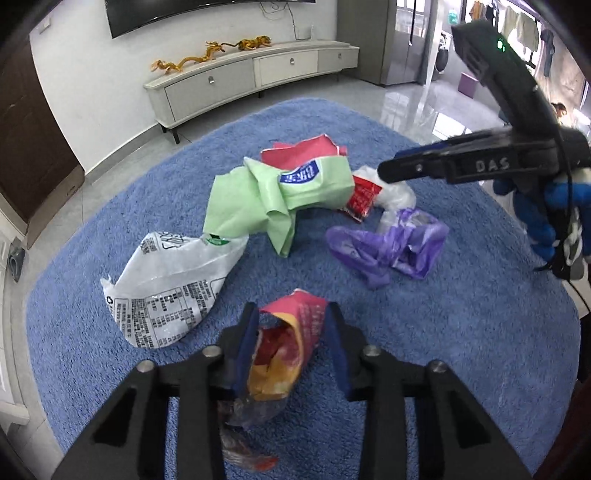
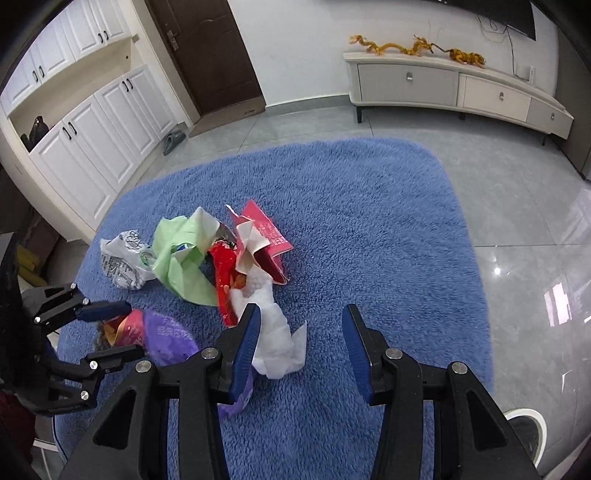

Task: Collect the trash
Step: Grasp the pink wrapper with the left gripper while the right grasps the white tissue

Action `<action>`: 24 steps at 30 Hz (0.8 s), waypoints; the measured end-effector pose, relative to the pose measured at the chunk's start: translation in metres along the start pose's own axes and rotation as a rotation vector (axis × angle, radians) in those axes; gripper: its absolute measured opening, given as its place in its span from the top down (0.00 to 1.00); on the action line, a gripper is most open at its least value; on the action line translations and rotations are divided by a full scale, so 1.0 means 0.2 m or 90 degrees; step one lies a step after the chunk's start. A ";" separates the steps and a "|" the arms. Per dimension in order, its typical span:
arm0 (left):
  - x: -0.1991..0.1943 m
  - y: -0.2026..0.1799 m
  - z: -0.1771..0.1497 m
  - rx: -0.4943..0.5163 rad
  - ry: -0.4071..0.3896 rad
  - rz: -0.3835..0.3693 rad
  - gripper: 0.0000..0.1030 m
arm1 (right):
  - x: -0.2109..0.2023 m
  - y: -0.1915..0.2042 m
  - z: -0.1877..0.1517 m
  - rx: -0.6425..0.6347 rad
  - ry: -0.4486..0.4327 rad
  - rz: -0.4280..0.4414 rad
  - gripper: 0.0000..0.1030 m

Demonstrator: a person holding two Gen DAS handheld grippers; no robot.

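On the blue rug (image 1: pixel 461 332), we log: left tool (image 1: pixel 291 343) clamped on a red-yellow snack wrapper (image 1: pixel 288 350); right tool (image 2: pixel 301 354) spread apart above a white crumpled bag (image 2: pixel 277 339); green wrapper (image 1: pixel 266 199), purple bag (image 1: pixel 388 247) nearby.

rug (image 2: pixel 369 221) open rightward, trash pile (image 2: pixel 207 258) crowding left

You are in a home living room: a blue shag rug (image 2: pixel 332 206), a low TV cabinet (image 2: pixel 454 88) under a wall-mounted television (image 1: pixel 192 14), white built-in cupboards (image 2: pixel 85 122).
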State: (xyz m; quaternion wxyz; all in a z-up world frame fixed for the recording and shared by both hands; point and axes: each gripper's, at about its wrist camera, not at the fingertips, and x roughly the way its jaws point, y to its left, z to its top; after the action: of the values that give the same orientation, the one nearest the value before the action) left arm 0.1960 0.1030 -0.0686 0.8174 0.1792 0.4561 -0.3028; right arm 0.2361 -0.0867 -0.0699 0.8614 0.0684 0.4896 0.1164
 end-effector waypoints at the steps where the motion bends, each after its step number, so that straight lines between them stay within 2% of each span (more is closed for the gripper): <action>1: 0.00 0.00 0.00 -0.004 -0.001 -0.004 0.75 | 0.01 -0.01 0.00 0.004 0.001 0.003 0.66; 2: -0.01 0.00 0.00 -0.007 -0.003 -0.008 0.76 | 0.02 -0.01 -0.01 0.007 0.001 0.007 0.70; 4: -0.02 -0.02 0.00 -0.003 -0.005 -0.016 0.77 | 0.01 -0.03 -0.02 0.012 -0.005 0.020 0.86; 7: -0.03 -0.08 0.00 0.001 -0.016 -0.022 0.81 | -0.01 -0.06 -0.04 0.019 -0.013 0.028 0.93; 15: -0.12 -0.18 -0.04 -0.027 -0.053 -0.038 0.84 | -0.12 -0.11 -0.08 0.032 -0.031 0.032 0.99; 24: -0.32 -0.16 -0.14 -0.079 -0.094 -0.038 0.84 | -0.27 -0.11 -0.13 0.046 -0.053 0.053 0.98</action>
State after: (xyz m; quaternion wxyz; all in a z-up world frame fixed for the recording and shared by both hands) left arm 0.1310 0.1160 -0.0289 0.8490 0.0919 0.4178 -0.3103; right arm 0.1893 -0.1223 -0.0442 0.8723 0.1243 0.4542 0.1313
